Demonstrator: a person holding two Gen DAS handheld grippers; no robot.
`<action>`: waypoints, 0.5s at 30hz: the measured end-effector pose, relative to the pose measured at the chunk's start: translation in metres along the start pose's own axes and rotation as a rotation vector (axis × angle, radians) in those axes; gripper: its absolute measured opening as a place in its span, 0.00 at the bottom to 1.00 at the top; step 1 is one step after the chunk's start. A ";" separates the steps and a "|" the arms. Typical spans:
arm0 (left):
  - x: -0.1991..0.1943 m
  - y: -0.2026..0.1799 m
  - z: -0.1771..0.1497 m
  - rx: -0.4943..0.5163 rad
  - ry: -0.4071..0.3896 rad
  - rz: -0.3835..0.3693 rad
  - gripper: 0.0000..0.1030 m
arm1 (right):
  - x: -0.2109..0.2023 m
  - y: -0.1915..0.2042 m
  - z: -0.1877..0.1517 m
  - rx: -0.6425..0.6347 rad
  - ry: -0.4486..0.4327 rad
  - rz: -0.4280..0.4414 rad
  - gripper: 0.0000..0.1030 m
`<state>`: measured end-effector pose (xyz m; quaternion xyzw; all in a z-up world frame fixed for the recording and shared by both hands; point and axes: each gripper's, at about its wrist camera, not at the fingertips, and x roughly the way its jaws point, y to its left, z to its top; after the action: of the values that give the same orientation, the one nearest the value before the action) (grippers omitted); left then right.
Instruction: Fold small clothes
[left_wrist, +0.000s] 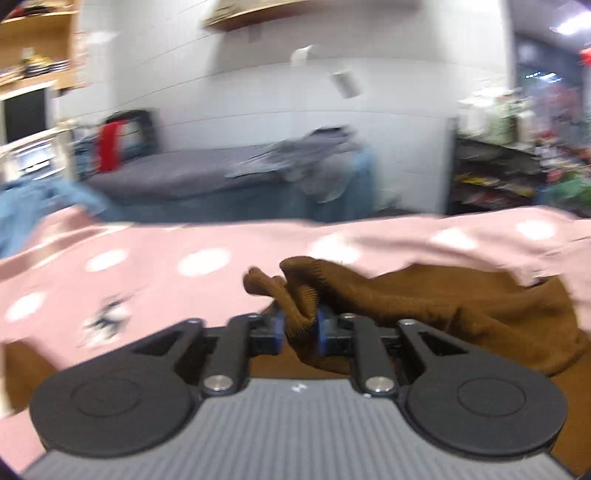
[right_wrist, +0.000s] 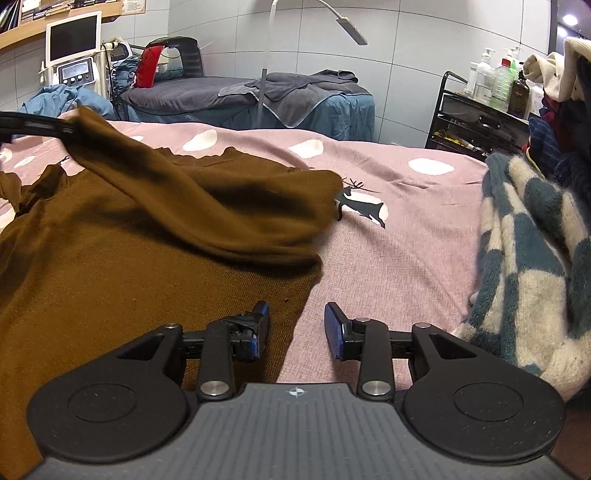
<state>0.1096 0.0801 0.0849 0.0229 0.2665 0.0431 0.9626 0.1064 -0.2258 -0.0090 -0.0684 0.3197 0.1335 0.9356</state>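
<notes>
Brown knit top (right_wrist: 122, 266), small, soft jersey with a ribbed hem: spread on the pink bedcover with white spots and a deer print (right_wrist: 399, 236), directly ahead of and below my right tongs (right_wrist: 296, 328), with one portion lifted and draped across itself toward the left. Left tongs (left_wrist: 300, 325): narrowed onto a bunched ribbed edge of the garment, cloth pinched between the blue pads (left_wrist: 277, 330) and rising in a crumpled tuft just beyond them; the view from that side is motion-blurred, so I cannot say which edge or sleeve this is. Right tongs: wide, holding nothing, the left pad over the brown cloth and the right pad over bare bedcover, the garment's side edge running between them. Handling, by my judgement: light, limp, no stiffness at all; it will sag and crease wherever unsupported, and the knit should give good friction against the pads, so slipping is unlikely. Best hold, I reckon, is the doubled ribbed hem or a seam, taken as a shallow pinch through the top layer only, with the bedcover left out of the bite. Also present: a blue-and-cream checked woolly garment (right_wrist: 535, 243) heaped well to the right of my right tongs, apart from the brown top.
</notes>
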 end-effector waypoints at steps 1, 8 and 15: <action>0.000 0.009 -0.005 -0.020 0.029 0.040 0.45 | 0.000 0.000 0.000 -0.002 0.000 -0.001 0.58; 0.012 0.043 -0.036 -0.073 0.184 0.111 0.89 | 0.001 0.001 0.000 -0.008 0.000 -0.004 0.59; 0.024 0.015 -0.021 0.019 0.173 -0.010 0.89 | 0.000 0.002 0.006 -0.021 0.007 0.001 0.60</action>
<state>0.1180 0.0975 0.0561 0.0271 0.3491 0.0378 0.9359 0.1098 -0.2225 -0.0046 -0.0784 0.3216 0.1368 0.9336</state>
